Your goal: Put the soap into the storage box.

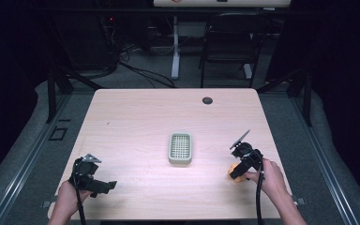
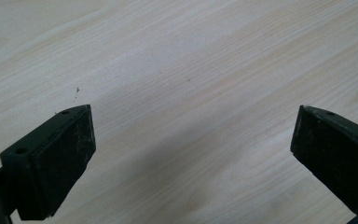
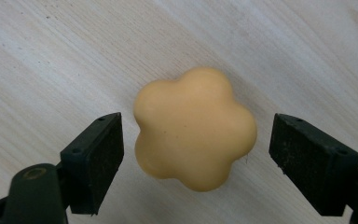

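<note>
Table (image 1: 136,117): pale wood-grain top, smooth, matt with a soft sheen. Soap (image 3: 195,128): yellow-orange, flower-shaped, smooth, waxy, matt finish. Dish (image 1: 180,148): grey-green, looks plastic, gridded top, matt. Right gripper (image 3: 196,149) and left gripper (image 2: 193,154): black, matt pads, finely textured and scuffed, dust-flecked.

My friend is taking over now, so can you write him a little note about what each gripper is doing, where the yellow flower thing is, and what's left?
Left gripper: open, holding nothing, low over bare table at the near left.
Right gripper: open, one jaw on each side of the yellow flower-shaped piece, pads not yet touching it.
The piece lies on the table at the near right. The green slotted dish sits mid-table with nothing in it.
Done: right gripper lined up on the piece.
Left: close on it, lift, probably put it in the dish.
</note>
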A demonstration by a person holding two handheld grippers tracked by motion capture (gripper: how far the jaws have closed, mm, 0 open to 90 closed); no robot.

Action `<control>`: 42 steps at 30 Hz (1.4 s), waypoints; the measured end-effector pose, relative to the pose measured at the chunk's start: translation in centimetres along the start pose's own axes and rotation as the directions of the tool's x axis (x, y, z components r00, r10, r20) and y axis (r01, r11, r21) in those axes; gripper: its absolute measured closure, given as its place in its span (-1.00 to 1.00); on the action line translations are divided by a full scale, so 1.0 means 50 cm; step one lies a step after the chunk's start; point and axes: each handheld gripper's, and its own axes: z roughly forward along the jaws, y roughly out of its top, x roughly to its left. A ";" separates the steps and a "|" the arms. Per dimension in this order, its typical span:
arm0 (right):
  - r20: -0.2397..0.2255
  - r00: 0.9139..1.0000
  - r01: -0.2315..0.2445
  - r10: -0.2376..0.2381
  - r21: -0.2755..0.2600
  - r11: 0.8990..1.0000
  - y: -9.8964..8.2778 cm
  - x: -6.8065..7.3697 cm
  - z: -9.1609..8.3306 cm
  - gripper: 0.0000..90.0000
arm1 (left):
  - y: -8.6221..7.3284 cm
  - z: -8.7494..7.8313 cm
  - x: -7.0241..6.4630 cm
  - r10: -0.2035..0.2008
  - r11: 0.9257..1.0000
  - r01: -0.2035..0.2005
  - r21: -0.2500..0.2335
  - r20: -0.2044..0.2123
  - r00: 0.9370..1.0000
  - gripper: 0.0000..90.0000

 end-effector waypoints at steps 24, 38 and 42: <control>0.002 1.000 -0.010 0.010 0.058 0.998 0.005 -0.002 0.031 -0.42 | -0.001 0.000 0.000 -0.001 1.000 0.001 0.004 -0.002 1.000 -1.00; 0.002 1.000 -0.018 0.018 0.042 0.999 0.002 -0.004 0.024 -0.41 | -0.001 -0.001 0.001 -0.001 1.000 0.001 0.003 -0.001 1.000 -1.00; -0.001 1.000 -0.030 0.030 0.016 0.999 0.000 -0.005 0.018 -0.41 | -0.001 -0.001 0.001 0.000 1.000 0.000 0.003 -0.002 1.000 -1.00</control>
